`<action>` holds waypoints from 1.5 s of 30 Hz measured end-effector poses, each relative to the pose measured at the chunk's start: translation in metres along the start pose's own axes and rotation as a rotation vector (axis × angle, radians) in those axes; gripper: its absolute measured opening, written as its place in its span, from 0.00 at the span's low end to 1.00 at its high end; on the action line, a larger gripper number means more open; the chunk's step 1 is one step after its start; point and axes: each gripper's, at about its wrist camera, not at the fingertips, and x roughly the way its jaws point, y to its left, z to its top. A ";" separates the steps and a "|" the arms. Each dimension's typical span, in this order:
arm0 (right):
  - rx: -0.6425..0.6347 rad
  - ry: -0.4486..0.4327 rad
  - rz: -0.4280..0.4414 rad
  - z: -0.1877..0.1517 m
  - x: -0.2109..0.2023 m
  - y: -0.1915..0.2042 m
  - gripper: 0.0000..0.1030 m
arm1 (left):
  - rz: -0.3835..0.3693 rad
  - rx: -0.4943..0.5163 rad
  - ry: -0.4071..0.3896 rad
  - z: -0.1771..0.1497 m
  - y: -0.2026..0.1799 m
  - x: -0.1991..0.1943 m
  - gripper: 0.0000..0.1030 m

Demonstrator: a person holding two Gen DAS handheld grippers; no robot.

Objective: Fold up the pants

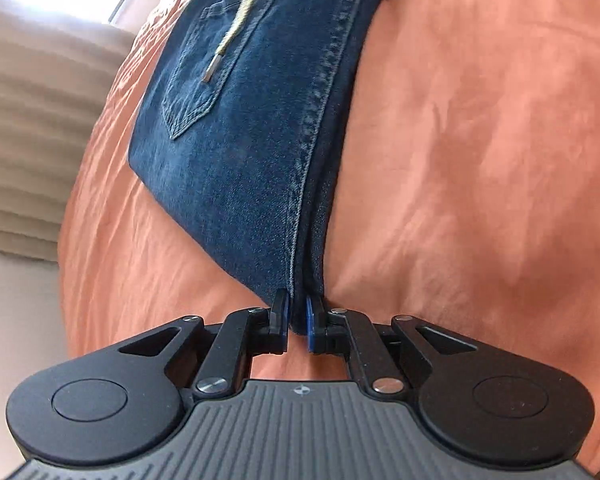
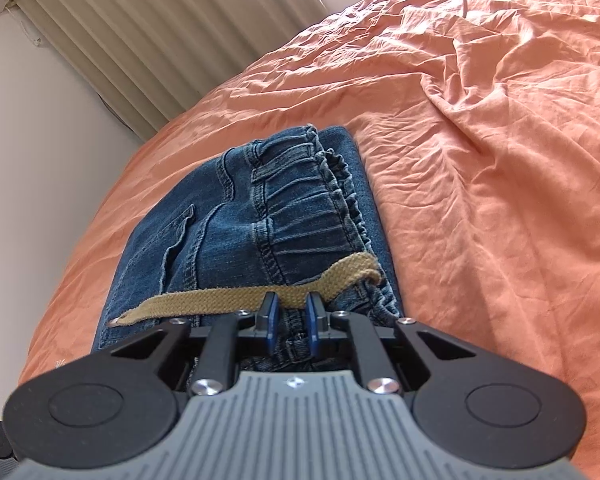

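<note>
Left wrist view: folded blue denim pants [image 1: 236,152] lying on a wrinkled orange bedsheet [image 1: 480,160]; back pocket and tan woven drawstring [image 1: 240,28] facing up. Left gripper [image 1: 298,322], black with blue pads, clamped on the near folded edge.

Right wrist view: elastic waistband [image 2: 300,208] uppermost. Right gripper [image 2: 292,320] pinching denim beside the drawstring. Beige pleated curtain [image 2: 148,36] behind.

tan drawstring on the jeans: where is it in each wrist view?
Left wrist: drawstring runs down from the top edge over the back pocket, metal tip lowest.
Right wrist: lies across the lower centre, just beyond the right gripper.
Shared landmark: folded jeans on the orange sheet.
</note>
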 end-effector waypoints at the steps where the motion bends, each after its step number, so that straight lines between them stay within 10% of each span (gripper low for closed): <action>1: 0.006 -0.002 0.005 0.000 -0.001 -0.001 0.07 | -0.024 -0.041 -0.002 0.000 0.009 -0.004 0.09; 5: 0.040 0.003 0.035 0.001 -0.014 -0.001 0.14 | -0.139 -0.137 0.009 -0.002 0.036 -0.021 0.29; 11: 0.017 -0.084 0.078 -0.001 -0.053 0.001 0.43 | -0.236 -0.311 -0.072 -0.006 0.083 -0.053 0.32; 15: 0.108 -0.113 0.091 0.008 -0.058 -0.016 0.52 | -0.304 -0.575 -0.137 -0.005 0.121 -0.054 0.50; 25: 0.248 -0.015 0.128 0.030 -0.005 -0.051 0.61 | -0.503 -1.340 -0.102 -0.032 0.187 0.041 0.55; 33: 0.223 0.038 0.134 0.039 0.022 -0.060 0.64 | -0.583 -1.417 -0.080 -0.036 0.195 0.099 0.58; 45: 0.254 0.170 0.307 0.067 0.058 -0.091 0.56 | -0.624 -1.258 -0.143 -0.013 0.201 0.122 0.56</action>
